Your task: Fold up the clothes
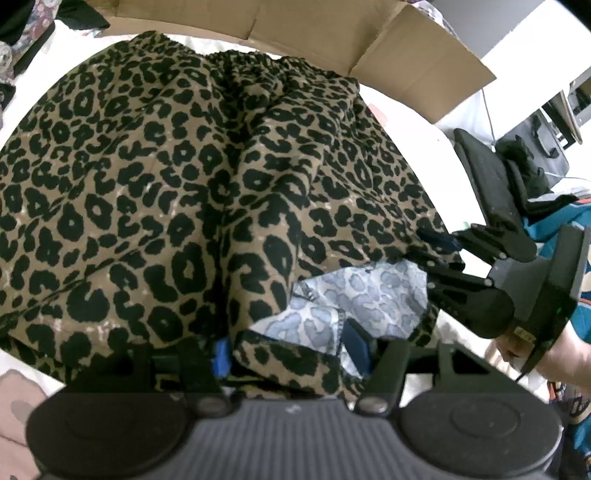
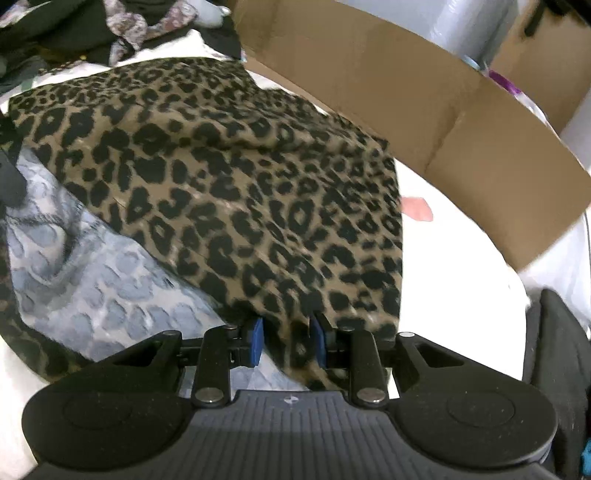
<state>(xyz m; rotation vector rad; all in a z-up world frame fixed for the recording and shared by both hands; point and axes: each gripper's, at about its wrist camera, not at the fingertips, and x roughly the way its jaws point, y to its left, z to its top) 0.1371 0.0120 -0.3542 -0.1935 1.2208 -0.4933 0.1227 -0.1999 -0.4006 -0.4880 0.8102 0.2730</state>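
Observation:
A leopard-print garment (image 1: 166, 177) lies spread over a white surface, its gathered waistband toward the far side. Its near corner is turned up and shows a pale blue-grey inside (image 1: 362, 295). My left gripper (image 1: 289, 352) stands open at the near hem, with cloth lying between its blue pads (image 1: 221, 358) and draped over the left finger. My right gripper (image 2: 287, 341) is shut on a bunched fold of the same garment (image 2: 258, 206) at its right edge. In the left wrist view the right gripper (image 1: 432, 253) bites the hem from the right.
An open cardboard box (image 2: 406, 92) stands along the far side, its flap (image 1: 424, 74) reaching right. A pile of dark and floral clothes (image 2: 74, 29) lies at the far left. A black chair (image 1: 491, 184) and teal cloth (image 1: 554, 221) are to the right. A hand (image 1: 554, 354) holds the right gripper.

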